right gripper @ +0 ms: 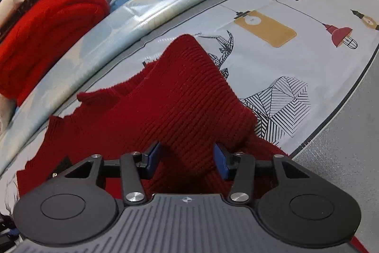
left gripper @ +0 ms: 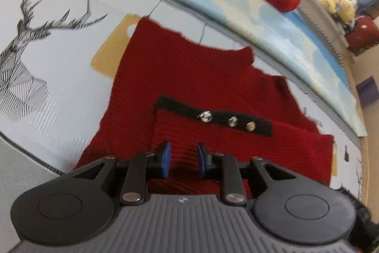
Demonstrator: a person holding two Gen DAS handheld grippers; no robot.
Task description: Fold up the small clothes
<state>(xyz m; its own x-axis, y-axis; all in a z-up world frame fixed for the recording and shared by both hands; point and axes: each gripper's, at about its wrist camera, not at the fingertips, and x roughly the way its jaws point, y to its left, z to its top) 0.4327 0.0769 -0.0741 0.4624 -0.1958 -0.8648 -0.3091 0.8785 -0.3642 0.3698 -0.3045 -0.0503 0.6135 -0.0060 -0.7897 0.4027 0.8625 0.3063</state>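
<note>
Garment: we saw the red knit cardigan point(left gripper: 189, 77) lying on the printed counter point(left gripper: 59, 77), its button band point(left gripper: 227, 121) folded onto it.
Left tool point(left gripper: 183, 159): slightly parted, gripping nothing.
Right tool point(right gripper: 187, 158): half-spread, carrying a raised flap point(right gripper: 189, 87).
Progress: we judged folding partway; that flap remained unlaid.

tongs point(left gripper: 183, 161): black arms | blue pads | silver screws | grey ribbed housing

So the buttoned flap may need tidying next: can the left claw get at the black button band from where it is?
Probably yes. The left claw is open over the red knit garment, and the black button band lies just ahead, uncovered, with nothing between.
</note>
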